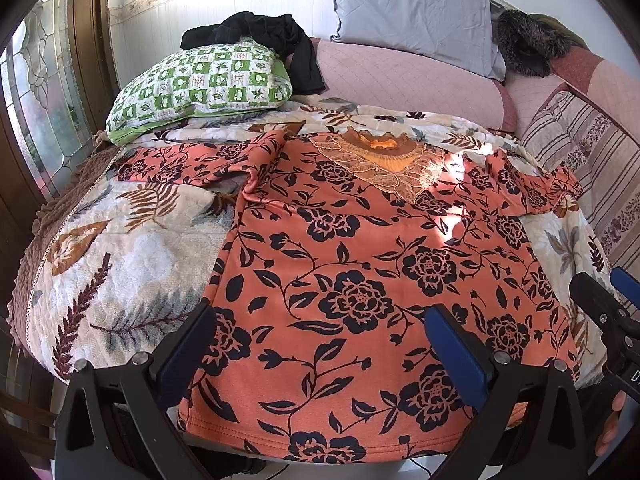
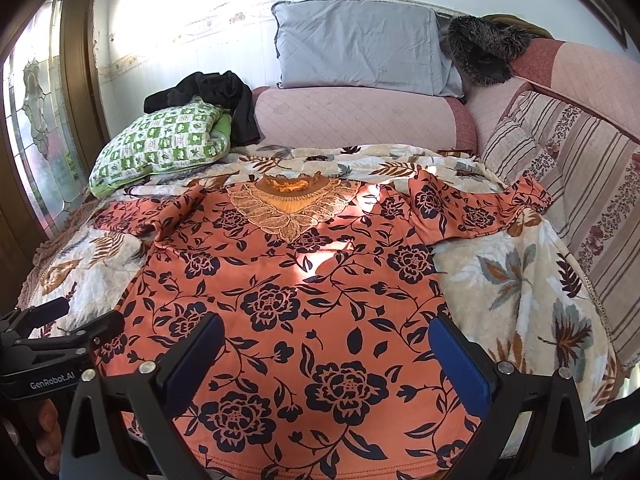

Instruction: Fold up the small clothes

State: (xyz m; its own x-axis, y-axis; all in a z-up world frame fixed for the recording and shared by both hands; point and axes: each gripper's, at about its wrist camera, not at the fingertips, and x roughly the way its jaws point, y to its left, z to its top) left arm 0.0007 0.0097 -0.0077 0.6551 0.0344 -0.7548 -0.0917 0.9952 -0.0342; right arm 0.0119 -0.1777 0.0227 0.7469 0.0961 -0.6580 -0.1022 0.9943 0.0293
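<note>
Holding both tongs spread wide and empty, you keep them low over the hem of the orange floral shirt [image 1: 360, 280]. Your left tongs [image 1: 320, 344] hang above the hem toward the shirt's left edge; your right tongs [image 2: 326, 354] hang above the hem nearer its right edge, both pointing toward the collar. The shirt lies flat, front up, on the leaf-patterned blanket [image 2: 520, 280], sleeves spread to each side. Beyond the collar, left of it, rests a green checked pillow [image 1: 200, 80].
</note>
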